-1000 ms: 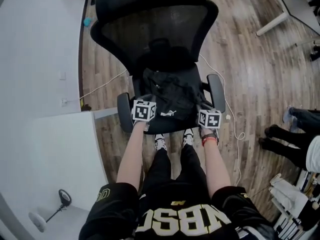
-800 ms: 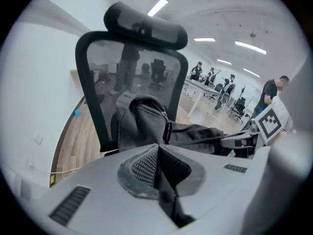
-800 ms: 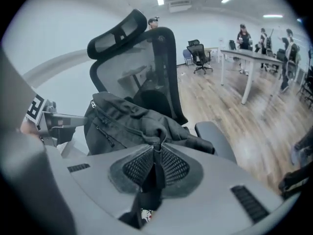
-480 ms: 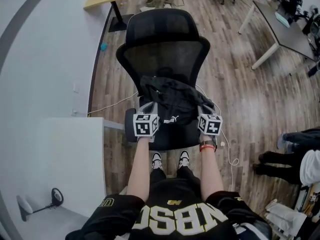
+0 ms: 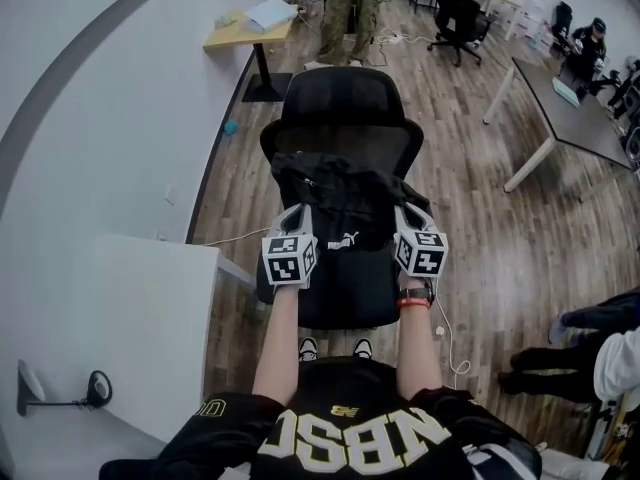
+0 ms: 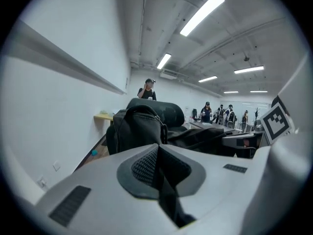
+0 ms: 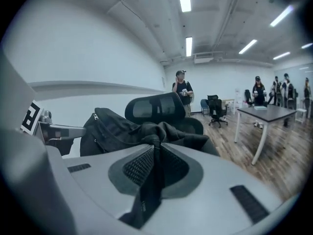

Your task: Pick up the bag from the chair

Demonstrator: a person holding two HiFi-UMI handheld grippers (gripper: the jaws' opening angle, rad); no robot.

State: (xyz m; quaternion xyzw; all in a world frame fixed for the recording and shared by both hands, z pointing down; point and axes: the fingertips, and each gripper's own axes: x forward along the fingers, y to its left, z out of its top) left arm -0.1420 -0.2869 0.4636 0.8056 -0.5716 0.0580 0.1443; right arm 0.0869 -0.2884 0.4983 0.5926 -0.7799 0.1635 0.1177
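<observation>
A black fabric bag point(image 5: 340, 200) hangs in the air in front of the black office chair point(image 5: 345, 118), held up between my two grippers. My left gripper point(image 5: 296, 214) is shut on a black strap at the bag's left side; in the left gripper view the strap point(image 6: 164, 180) runs between the closed jaws, with the bag point(image 6: 139, 129) bulging just beyond. My right gripper point(image 5: 407, 216) is shut on the strap at the bag's right side. The right gripper view shows that strap point(image 7: 152, 180) pinched between the jaws and the crumpled bag point(image 7: 132, 131) ahead.
The chair's seat point(image 5: 345, 293) lies below the bag, with a white cable point(image 5: 445, 343) on the wood floor beside it. A white cabinet point(image 5: 110, 328) stands at the left. Desks point(image 5: 560, 108), another chair and people fill the room behind.
Both grippers have risen with the bag, lifting it off the chair seat to chest height. The head view has tilted up, showing more of the room.
</observation>
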